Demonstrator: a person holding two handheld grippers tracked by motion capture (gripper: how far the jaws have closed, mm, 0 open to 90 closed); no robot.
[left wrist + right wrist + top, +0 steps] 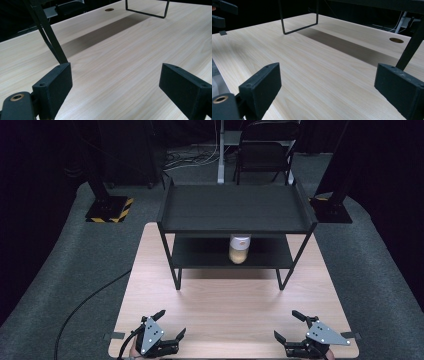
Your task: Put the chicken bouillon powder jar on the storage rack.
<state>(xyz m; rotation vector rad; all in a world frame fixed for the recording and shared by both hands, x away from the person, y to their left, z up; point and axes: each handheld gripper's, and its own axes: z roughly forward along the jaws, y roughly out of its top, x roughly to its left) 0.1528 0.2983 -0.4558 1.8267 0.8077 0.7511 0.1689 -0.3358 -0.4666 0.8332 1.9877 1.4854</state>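
A black two-tier metal rack [235, 210] stands at the far half of the light wooden table [230, 310]. On its lower shelf sits a jar [239, 249] with a white lid and yellowish contents. My left gripper [171, 324] rests open near the table's front left edge, nothing between its jaws. My right gripper [289, 326] is open at the front right, also with nothing in it. In the left gripper view the gripper [115, 82] faces bare wood and a rack leg [51, 40]. In the right gripper view the gripper [327, 85] faces the rack's foot bar [299, 27].
Grey carpet surrounds the table. A black chair [265, 150] and a white post stand behind the rack. Two black stands with yellow-striped bases [109, 210] flank the rack on the floor. A cable [85, 305] trails over the carpet at left. The table has a round grommet hole [396, 40].
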